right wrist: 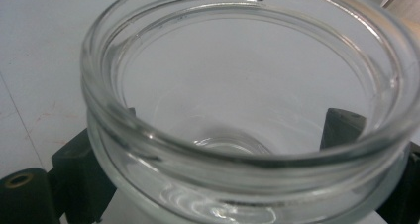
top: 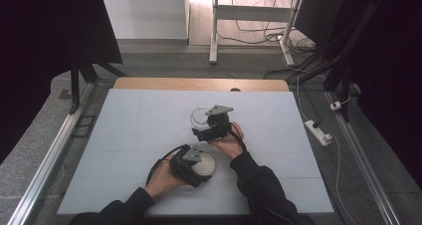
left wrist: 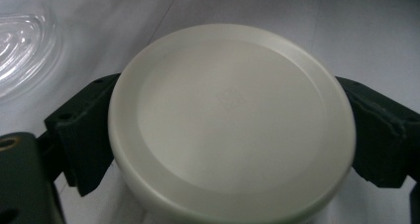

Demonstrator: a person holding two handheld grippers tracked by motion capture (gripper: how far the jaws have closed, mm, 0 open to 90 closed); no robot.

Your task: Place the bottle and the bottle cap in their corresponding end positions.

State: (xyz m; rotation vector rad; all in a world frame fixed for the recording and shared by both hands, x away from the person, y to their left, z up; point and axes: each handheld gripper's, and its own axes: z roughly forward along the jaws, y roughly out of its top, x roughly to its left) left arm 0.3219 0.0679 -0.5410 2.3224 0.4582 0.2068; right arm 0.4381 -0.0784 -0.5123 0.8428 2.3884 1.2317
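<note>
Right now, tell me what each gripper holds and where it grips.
The left gripper clamps the white lid across its rim. The right gripper clamps the glass jar around its body below the neck.

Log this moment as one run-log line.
left gripper: shut on white lid | right gripper: shut on glass jar | jar: open, empty | lid: off jar | table

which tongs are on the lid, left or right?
The left tongs: their jaws clamp the sides of the round off-white lid. The right tongs grip the clear, open glass jar instead.
</note>
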